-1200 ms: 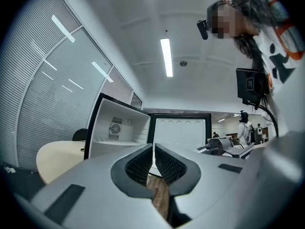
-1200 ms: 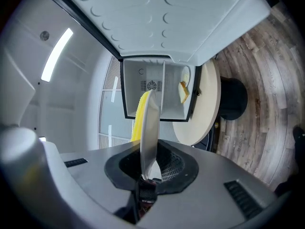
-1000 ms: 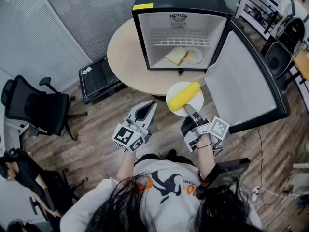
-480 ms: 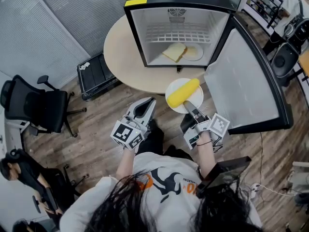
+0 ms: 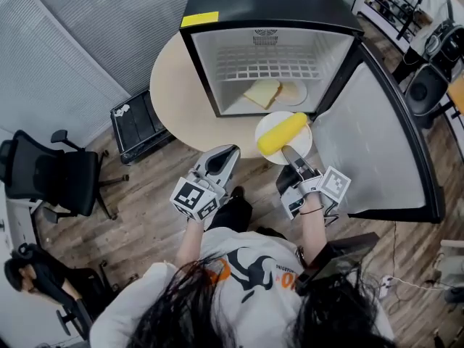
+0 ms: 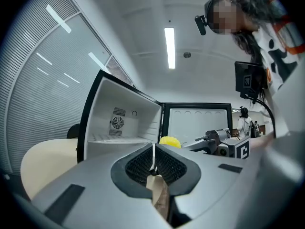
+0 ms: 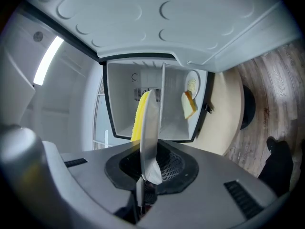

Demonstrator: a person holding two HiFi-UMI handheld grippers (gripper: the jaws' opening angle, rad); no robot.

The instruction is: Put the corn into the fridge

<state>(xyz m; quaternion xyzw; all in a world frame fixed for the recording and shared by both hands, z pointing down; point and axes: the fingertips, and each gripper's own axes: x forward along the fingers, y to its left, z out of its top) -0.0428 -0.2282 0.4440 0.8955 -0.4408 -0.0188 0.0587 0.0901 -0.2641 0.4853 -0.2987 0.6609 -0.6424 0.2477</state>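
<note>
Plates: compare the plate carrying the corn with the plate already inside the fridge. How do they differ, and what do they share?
The corn plate is outside the fridge, its rim clamped by the right gripper; the fridge plate lies on the fridge floor. The corn plate carries a corn cob; the fridge plate looks bare, with a bread slice beside it. Both are round and pale.

Your right gripper [image 5: 291, 153] pinches the near rim of a white plate [image 5: 301, 145] carrying the corn [image 5: 282, 133], over the front edge of the surface [image 5: 181, 100], before the open fridge [image 5: 210, 71]. Your left gripper [image 5: 228, 153] hangs beside it, over the floor [image 5: 145, 216]. Bread [image 5: 262, 93] lies inside the fridge.
</note>
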